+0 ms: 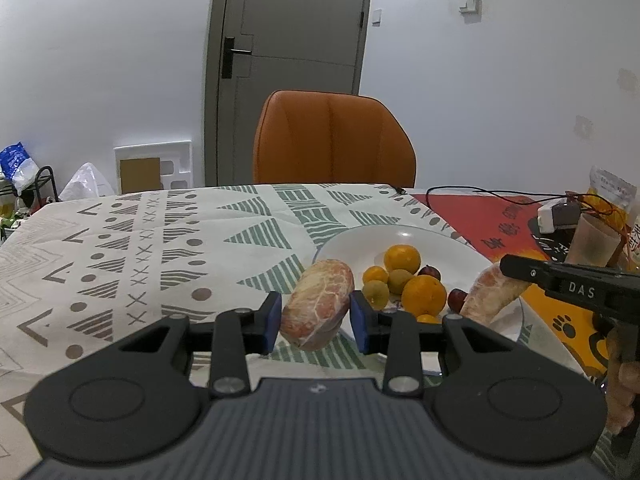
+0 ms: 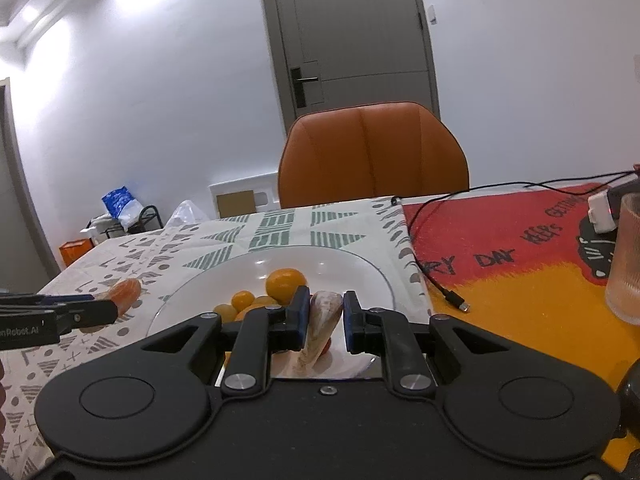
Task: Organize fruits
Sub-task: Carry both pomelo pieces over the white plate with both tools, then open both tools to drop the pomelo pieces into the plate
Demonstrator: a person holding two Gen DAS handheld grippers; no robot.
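A white plate [image 1: 424,240] on the patterned tablecloth holds oranges [image 1: 423,295], small yellow-green fruits [image 1: 375,294] and dark red ones [image 1: 456,298]. My left gripper [image 1: 316,322] is shut on a pinkish marbled fruit [image 1: 318,308], held above the cloth just left of the plate. My right gripper [image 2: 325,322] is shut on a similar pink, tapered fruit [image 2: 323,324] over the plate's near side [image 2: 352,268]; that fruit also shows in the left wrist view [image 1: 490,292]. The left-held fruit shows in the right wrist view [image 2: 126,294].
An orange chair [image 1: 332,140] stands behind the table. A red and yellow mat [image 2: 520,248] lies to the right, with a black cable [image 2: 432,276], a white charger [image 2: 602,210] and a ribbed glass [image 2: 626,264]. Bags and a rack [image 1: 24,184] stand by the wall.
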